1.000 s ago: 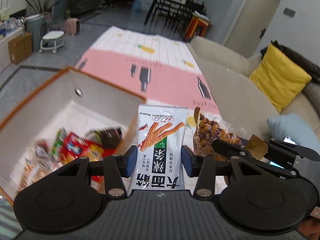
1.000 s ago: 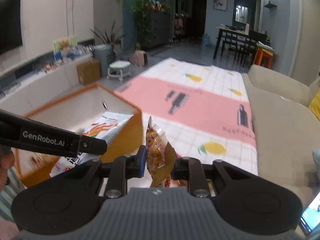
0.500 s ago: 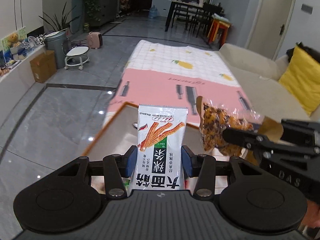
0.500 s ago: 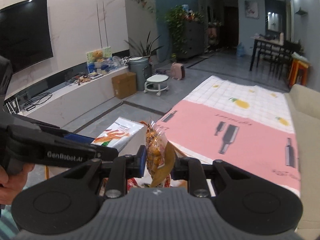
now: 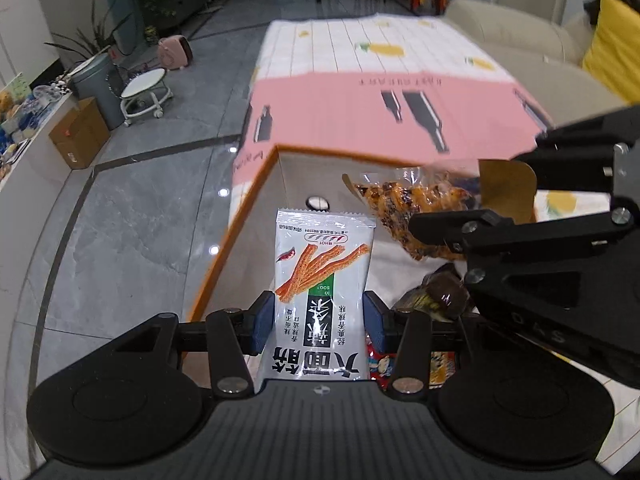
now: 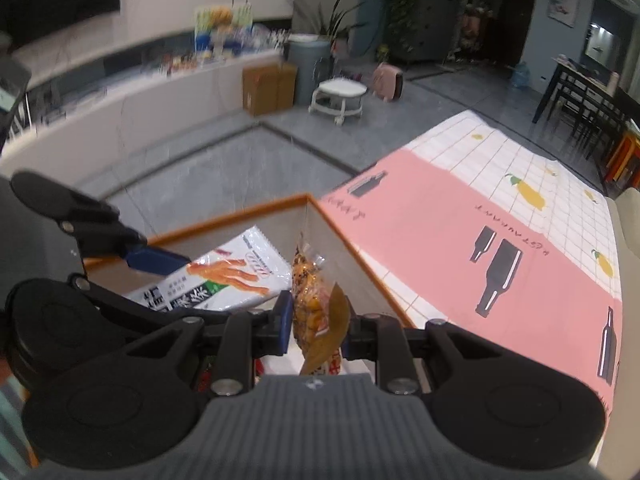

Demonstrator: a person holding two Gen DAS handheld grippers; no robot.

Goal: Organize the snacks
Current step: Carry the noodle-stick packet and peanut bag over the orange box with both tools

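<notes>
My left gripper [image 5: 320,318] is shut on a white snack packet [image 5: 322,280] printed with orange sticks, held upright over the open storage box [image 5: 240,216], which has an orange rim and pale inner walls. My right gripper [image 6: 314,328] is shut on a clear bag of orange-brown snacks [image 6: 310,300] with a brown paper label, also over the box [image 6: 340,240]. In the left wrist view the right gripper [image 5: 440,228] crosses from the right with its bag [image 5: 416,208]. In the right wrist view the left gripper [image 6: 168,276] and its white packet [image 6: 224,280] sit at the left. Several wrapped snacks [image 5: 436,296] lie inside the box.
The box stands on a low table covered by a pink and white cloth [image 5: 380,92] with bottle and lemon prints. Grey tiled floor [image 5: 120,220] lies to the left. A beige sofa [image 5: 520,40] with a yellow cushion sits right; a white stool [image 6: 340,94] and cardboard box [image 6: 268,88] beyond.
Both grippers have swung across with their packets and tilted further down, so both now hang over the box's far corner. Neither grip has changed.
</notes>
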